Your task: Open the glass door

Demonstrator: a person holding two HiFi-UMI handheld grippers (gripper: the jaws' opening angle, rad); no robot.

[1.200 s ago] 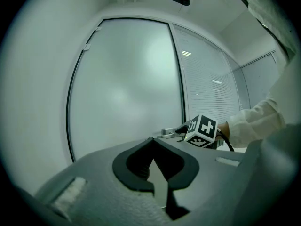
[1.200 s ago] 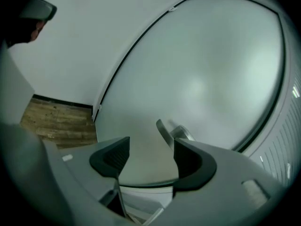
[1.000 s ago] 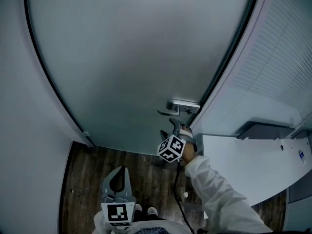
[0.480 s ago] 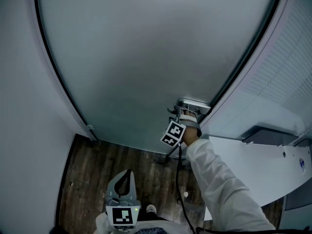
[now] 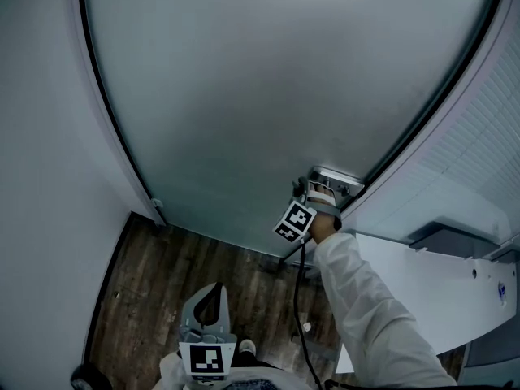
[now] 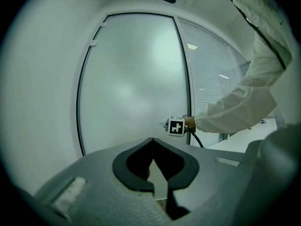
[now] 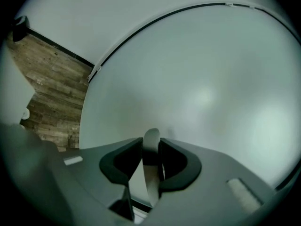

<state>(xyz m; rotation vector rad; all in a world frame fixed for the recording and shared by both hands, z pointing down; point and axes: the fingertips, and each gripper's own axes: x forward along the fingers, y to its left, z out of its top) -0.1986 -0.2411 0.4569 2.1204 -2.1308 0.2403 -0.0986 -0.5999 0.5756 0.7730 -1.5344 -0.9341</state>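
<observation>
Right gripper [image 5: 315,193] is closing on the handle [image 7: 151,182], lever between its jaws, door [image 5: 244,96] straight ahead. Left gripper [image 6: 151,139] is closed and empty. A grip near the lever's end might slip when pushing down.

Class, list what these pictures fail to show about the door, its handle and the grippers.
- Head view: the door handle is mostly hidden behind the right gripper, whose jaws are closing with it between them.
- Right gripper view: the gripper body cuts off the handle's base.
- All views: the frosted glass door hides whatever lies behind.
</observation>
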